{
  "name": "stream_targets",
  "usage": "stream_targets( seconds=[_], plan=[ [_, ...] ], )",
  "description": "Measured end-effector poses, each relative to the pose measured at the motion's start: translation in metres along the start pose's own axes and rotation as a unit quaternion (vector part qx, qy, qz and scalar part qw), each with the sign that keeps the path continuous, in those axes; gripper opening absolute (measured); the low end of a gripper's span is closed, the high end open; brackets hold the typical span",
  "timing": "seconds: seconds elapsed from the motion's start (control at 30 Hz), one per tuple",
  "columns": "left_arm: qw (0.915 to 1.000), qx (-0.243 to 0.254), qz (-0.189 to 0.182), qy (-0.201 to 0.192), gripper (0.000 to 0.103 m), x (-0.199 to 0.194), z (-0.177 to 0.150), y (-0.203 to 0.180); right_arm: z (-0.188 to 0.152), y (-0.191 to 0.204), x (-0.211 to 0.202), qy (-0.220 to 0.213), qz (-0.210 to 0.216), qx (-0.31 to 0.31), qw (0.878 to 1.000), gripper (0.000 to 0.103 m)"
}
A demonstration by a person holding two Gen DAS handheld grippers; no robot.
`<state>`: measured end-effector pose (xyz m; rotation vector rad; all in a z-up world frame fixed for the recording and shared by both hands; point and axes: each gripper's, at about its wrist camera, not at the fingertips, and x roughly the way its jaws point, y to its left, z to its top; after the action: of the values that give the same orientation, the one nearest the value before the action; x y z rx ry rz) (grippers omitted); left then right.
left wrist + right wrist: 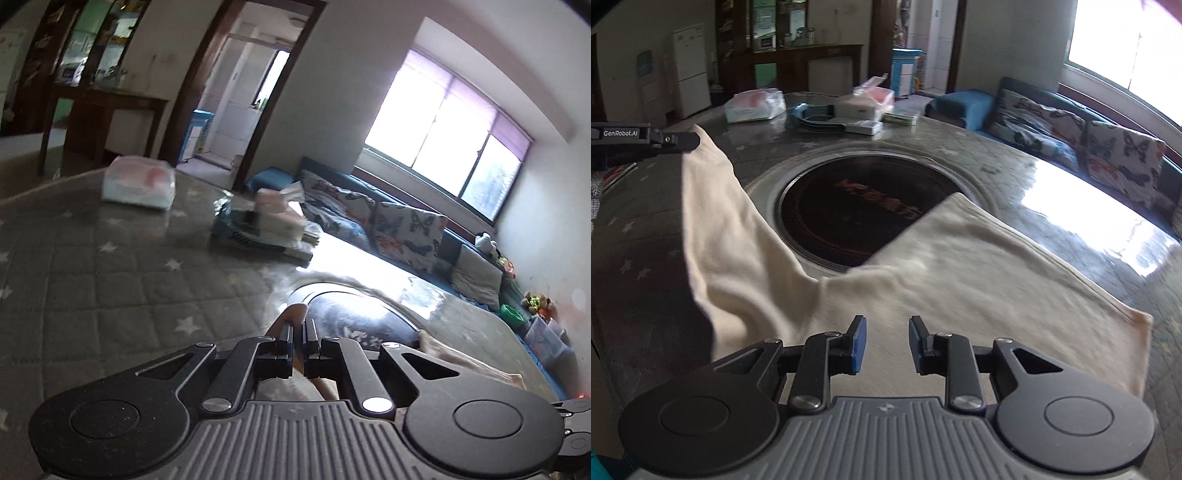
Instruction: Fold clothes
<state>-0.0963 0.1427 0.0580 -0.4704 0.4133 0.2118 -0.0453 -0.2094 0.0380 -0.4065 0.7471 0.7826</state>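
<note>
A cream garment (923,280) lies on the round table, part of it over the dark round cooktop (846,206) in the middle. My left gripper (298,325) is shut on a corner of the cream garment (295,312) and holds that corner lifted above the table. The same gripper shows at the left in the right wrist view (683,140), with the cloth hanging down from it. My right gripper (888,343) is open and empty, just above the near part of the garment.
The table has a grey quilted cover with white stars (110,266). At its far side lie a tissue pack (755,105), a box and small items (857,110). A sofa with butterfly cushions (1082,144) runs under the window on the right.
</note>
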Motion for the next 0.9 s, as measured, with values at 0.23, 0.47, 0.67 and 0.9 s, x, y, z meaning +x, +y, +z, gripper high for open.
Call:
stream_targets(
  seconds=[0.23, 0.47, 0.67, 0.9],
  plan=[
    [0.9995, -0.025, 0.014, 0.014, 0.005, 0.0, -0.017, 0.016, 0.016, 0.011, 0.028, 0.002, 0.026, -0.006, 1.0, 0.025],
    [0.9987, -0.038, 0.021, 0.026, 0.005, 0.003, -0.024, 0.025, 0.017, 0.012, 0.032, 0.004, 0.034, 0.0, 0.999, 0.025],
    [0.9989, -0.032, 0.021, 0.028, 0.005, 0.012, -0.017, 0.023, 0.009, 0.032, 0.003, 0.003, 0.052, -0.057, 0.997, 0.025],
    [0.9995, -0.018, 0.017, 0.021, 0.005, 0.019, -0.005, 0.015, -0.01, 0.067, -0.003, 0.021, 0.094, -0.112, 0.989, 0.024]
  ],
)
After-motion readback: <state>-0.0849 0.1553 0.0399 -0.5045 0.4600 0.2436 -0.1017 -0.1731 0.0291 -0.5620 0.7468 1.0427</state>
